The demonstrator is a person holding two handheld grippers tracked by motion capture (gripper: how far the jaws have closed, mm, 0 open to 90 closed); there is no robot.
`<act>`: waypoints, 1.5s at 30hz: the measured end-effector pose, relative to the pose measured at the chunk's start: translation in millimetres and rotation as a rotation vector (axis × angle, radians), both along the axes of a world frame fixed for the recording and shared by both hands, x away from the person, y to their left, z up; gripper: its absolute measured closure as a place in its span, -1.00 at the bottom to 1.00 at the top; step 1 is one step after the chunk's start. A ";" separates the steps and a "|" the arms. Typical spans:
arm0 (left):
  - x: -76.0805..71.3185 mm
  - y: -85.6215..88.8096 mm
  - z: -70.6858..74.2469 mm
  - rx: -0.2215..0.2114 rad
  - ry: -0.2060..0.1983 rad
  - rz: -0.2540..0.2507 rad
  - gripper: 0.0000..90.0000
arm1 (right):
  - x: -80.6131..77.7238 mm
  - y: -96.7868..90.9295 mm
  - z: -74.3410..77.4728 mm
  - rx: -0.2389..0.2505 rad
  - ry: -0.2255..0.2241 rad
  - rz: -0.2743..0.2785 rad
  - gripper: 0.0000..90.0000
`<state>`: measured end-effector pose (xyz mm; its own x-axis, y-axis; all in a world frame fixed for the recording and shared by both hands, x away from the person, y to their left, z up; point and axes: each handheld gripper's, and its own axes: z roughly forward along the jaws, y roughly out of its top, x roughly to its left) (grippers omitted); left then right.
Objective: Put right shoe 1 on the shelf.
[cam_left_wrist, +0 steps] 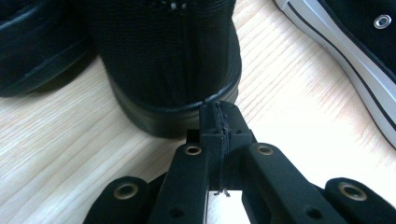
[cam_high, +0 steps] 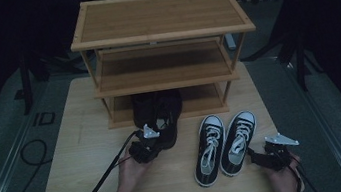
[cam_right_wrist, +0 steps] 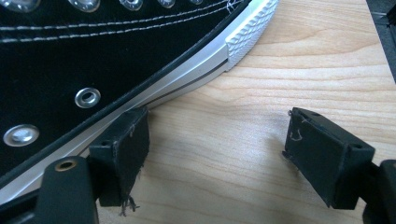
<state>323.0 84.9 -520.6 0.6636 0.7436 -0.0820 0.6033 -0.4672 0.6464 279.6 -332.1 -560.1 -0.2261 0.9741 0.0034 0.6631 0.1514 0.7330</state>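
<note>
High view: a wooden shoe rack with three shelves is standing at the far side of the tabletop. Two black shoes are sitting in front of its bottom shelf, toes pointing in. The left tongs are resting at the heel of the right black shoe. In the left gripper view, the left tongs are pressed together with nothing between them, and their tip is touching the heel edge of that black shoe. The other black shoe is lying just beside it, close on the left.

A pair of black and white sneakers is lying to the right, well apart from the rack, with white toes pointing away from the person. The right tongs are sitting by the heel of the right sneaker. In the right gripper view, the right tongs are standing wide apart, holding nothing. One pad is touching the white sole of the sneaker, and the other is over bare wood.

A black cable is trailing from the left tongs across the tabletop.
</note>
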 end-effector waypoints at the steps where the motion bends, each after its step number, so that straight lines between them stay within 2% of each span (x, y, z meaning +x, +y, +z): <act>1: 2.1 -2.9 0.5 -0.010 0.001 -0.006 1.00 | 0.0 0.0 0.0 0.000 0.000 0.000 -0.52; 3: 2.7 -5.1 1.0 -0.005 -0.008 -0.002 1.00 | 0.0 0.0 0.0 0.000 0.000 0.000 -0.52; 8: 10.8 -19.0 3.7 -0.022 -0.026 -0.038 1.00 | 0.0 0.0 0.0 0.000 0.000 0.000 -0.52; 12: 17.5 -24.7 6.1 -0.027 -0.042 -0.036 1.00 | 0.0 0.0 0.0 0.000 0.000 0.000 -0.52; 15: 25.0 -26.7 9.8 -0.068 -0.046 -0.030 1.00 | 0.0 0.0 0.0 0.000 0.000 0.000 -0.52; 18: 24.6 -28.7 9.7 -0.058 -0.042 -0.037 0.95 | 0.1 0.0 0.0 0.000 0.000 0.000 -0.52; 21: 19.4 -33.9 2.9 0.006 -0.024 -0.062 0.93 | 0.0 0.0 0.0 0.000 0.000 0.000 -0.52; 25: 16.2 -39.9 -7.5 0.051 -0.017 -0.085 0.94 | 0.0 0.0 0.0 0.000 0.000 0.000 -0.52; 27: 16.6 -43.8 -14.5 0.059 -0.002 -0.092 0.95 | 0.0 0.0 0.0 0.000 0.000 0.000 -0.52; 32: 23.1 -45.6 -20.4 0.050 0.011 -0.084 0.99 | 0.0 0.0 0.0 0.000 0.000 0.000 -0.52; 34: 24.5 -49.0 -22.2 0.077 -0.002 -0.093 0.99 | 0.1 0.0 0.0 0.000 0.000 0.000 -0.52; 36: 25.6 -50.2 -22.4 0.074 -0.003 -0.096 0.99 | 0.1 0.0 0.0 0.000 0.000 0.000 -0.52; 45: 47.0 -53.2 -23.1 0.044 0.002 0.003 0.99 | 0.0 0.0 0.0 0.000 0.000 0.000 -0.52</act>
